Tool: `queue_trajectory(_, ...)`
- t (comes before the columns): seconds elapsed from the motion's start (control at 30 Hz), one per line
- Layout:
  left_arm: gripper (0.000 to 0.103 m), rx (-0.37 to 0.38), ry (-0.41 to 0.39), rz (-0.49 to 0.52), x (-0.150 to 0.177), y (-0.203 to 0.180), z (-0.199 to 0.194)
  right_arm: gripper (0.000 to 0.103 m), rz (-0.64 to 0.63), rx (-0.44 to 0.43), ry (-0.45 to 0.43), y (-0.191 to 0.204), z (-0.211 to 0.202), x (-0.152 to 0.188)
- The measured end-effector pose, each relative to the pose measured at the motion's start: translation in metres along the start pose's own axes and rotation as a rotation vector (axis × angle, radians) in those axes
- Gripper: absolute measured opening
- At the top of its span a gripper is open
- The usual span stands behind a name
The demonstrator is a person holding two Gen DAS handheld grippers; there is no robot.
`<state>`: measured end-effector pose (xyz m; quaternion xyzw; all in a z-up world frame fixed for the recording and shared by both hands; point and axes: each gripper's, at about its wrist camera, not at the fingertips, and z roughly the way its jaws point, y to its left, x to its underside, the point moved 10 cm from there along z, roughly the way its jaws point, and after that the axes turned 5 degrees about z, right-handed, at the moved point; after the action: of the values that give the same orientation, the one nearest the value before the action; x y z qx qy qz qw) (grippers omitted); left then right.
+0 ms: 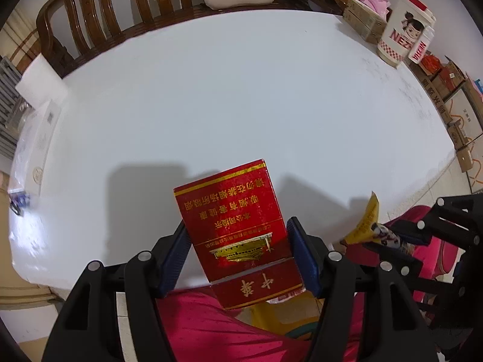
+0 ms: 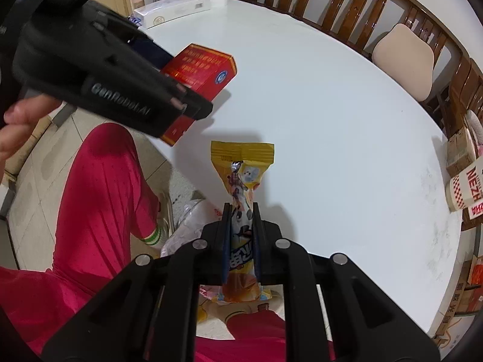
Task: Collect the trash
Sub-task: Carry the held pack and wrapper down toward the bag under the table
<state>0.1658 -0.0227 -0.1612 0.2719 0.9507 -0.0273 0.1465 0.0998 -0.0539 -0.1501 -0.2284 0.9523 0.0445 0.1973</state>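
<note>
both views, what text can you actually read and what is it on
"NEZH" on the white cup at the table edge.
"GenRobot.AI" on the left gripper body.
"中华" on the red cigarette pack, whose smaller gold lines are upside down and blurred.
The yellow snack wrapper print is too crumpled to read.

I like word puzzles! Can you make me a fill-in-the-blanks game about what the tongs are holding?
The left tongs hold a ___ box.
The right tongs pinch a ___ snack wrapper.
Both things hang over the edge of the ___ table.
The chairs are made of ___.

Missing words: red, yellow, white, wood.
</note>
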Motion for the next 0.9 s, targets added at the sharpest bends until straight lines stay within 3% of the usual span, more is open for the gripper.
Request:
queue_trajectory(0.37, 0.062, 0.03, 0.021, 0.014, 0.053, -0.02, 0.016, 0.012, 0.002, -0.006, 0.02, 0.006, 0.008, 0.026)
queue_trajectory(0.9, 0.062, 0.068, 0.068, 0.04, 0.085, -0.04, 0.043, 0.011, 0.024, -0.064, 0.072, 0.007, 0.031, 0.061)
